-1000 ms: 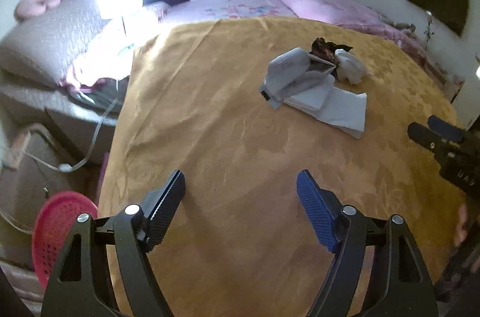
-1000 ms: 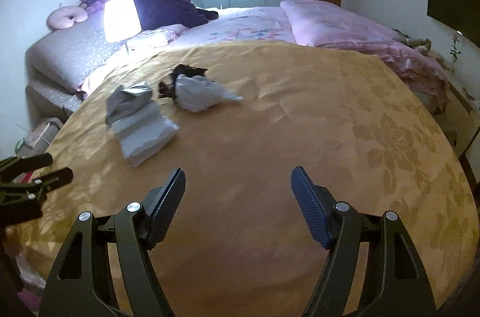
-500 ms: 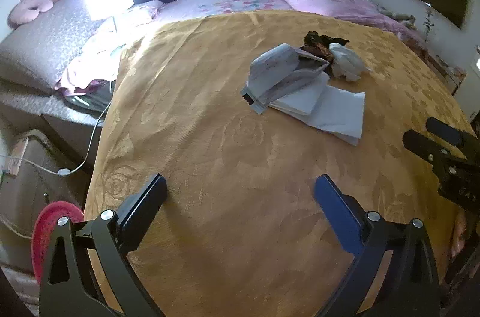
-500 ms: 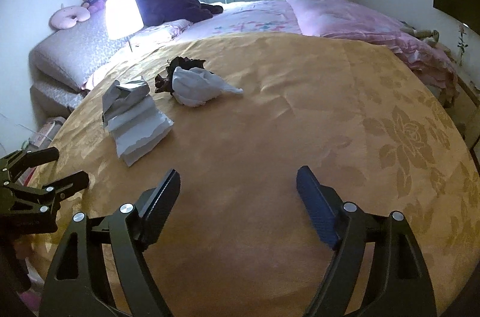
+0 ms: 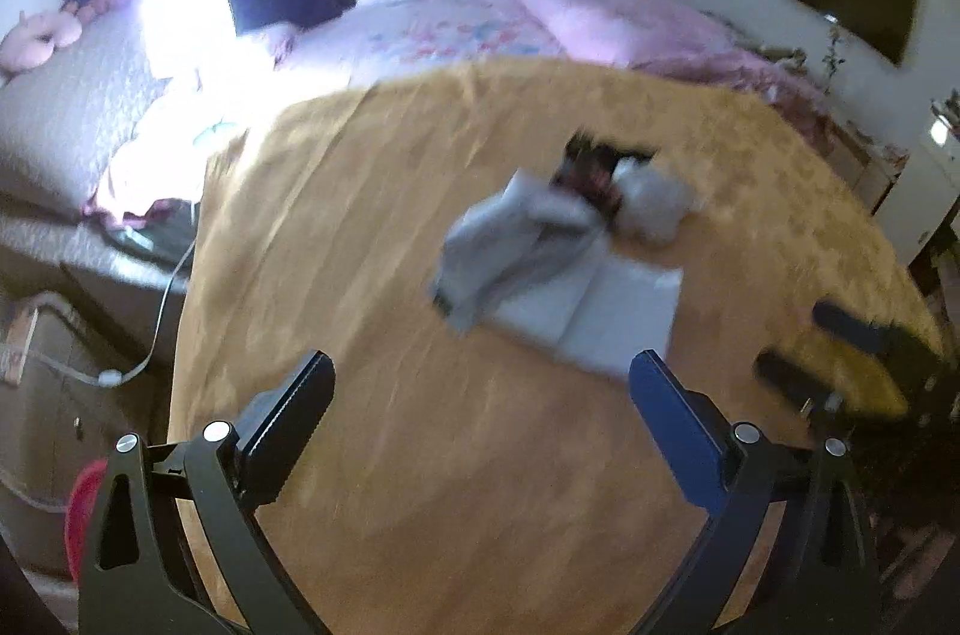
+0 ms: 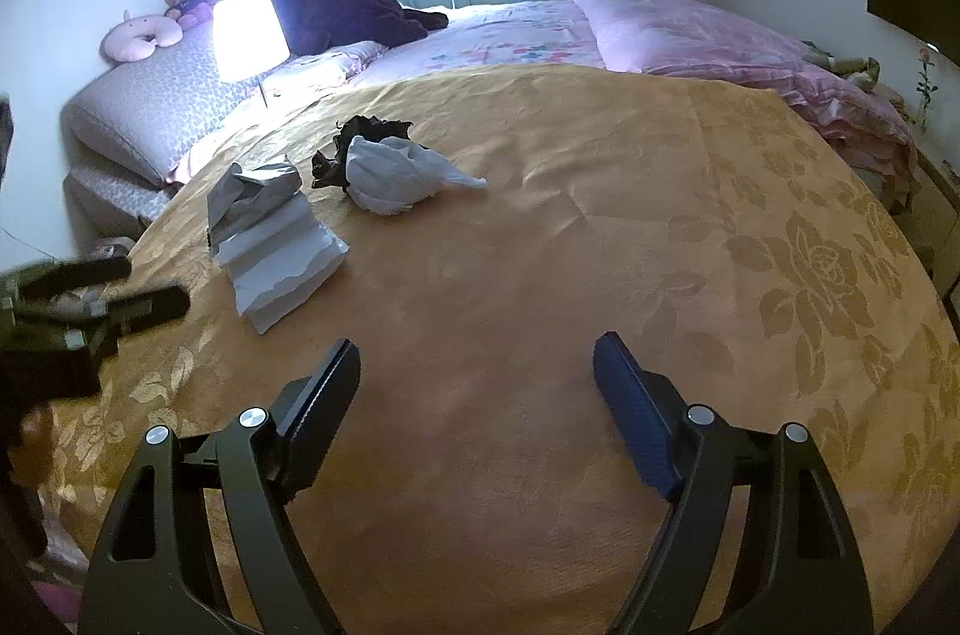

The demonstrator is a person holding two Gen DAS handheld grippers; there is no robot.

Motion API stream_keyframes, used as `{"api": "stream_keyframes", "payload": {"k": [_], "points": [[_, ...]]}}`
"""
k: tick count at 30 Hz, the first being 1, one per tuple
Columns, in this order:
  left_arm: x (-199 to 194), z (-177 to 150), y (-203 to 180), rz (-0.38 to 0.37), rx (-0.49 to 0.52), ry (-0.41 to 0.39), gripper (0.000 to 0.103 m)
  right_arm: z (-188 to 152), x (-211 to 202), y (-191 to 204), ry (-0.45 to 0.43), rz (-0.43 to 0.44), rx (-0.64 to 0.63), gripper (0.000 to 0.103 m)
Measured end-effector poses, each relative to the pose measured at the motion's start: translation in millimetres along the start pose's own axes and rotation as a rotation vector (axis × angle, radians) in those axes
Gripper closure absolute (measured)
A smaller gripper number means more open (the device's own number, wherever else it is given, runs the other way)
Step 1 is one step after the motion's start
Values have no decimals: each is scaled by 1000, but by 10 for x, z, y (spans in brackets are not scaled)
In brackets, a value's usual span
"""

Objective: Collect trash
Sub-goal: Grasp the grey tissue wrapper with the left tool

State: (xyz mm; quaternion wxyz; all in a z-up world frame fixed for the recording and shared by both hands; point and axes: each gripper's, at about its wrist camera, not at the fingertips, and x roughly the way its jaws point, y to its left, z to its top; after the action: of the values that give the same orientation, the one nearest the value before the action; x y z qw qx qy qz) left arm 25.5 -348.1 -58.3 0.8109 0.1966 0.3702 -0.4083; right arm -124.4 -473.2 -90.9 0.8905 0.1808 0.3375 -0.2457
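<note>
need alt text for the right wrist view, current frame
The open right gripper hovers empty over a gold bedspread. Ahead and to its left lie a torn grey paper bag, a white crumpled tissue and a dark scrap touching it. The left gripper, also open, enters at the left edge; a lit lamp and pink bedding sit behind.

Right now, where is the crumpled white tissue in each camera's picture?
Left wrist view: the crumpled white tissue sits right of centre, blurred, beyond the torn grey paper bag.
Right wrist view: the tissue lies left of centre, right of that bag.
Shared landmark: the dark scrap touching it.
</note>
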Motion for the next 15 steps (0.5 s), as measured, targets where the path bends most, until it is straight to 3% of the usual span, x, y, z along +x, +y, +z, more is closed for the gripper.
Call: {"api": "stream_keyframes", "payload": {"k": [4, 9, 12, 14, 15], "points": [[23, 222, -105, -14, 30, -44, 8, -1, -1, 0, 0, 0, 0, 25], [288, 407, -166, 8, 50, -20, 10, -1, 0, 1, 0, 0, 0, 25], [431, 416, -147, 11, 51, 11, 29, -1, 0, 1, 0, 0, 0, 25], [512, 404, -110, 9, 43, 35, 48, -2, -2, 2, 0, -1, 0, 25], [540, 397, -89, 4, 37, 43, 51, -1, 0, 2, 0, -1, 0, 25]]}}
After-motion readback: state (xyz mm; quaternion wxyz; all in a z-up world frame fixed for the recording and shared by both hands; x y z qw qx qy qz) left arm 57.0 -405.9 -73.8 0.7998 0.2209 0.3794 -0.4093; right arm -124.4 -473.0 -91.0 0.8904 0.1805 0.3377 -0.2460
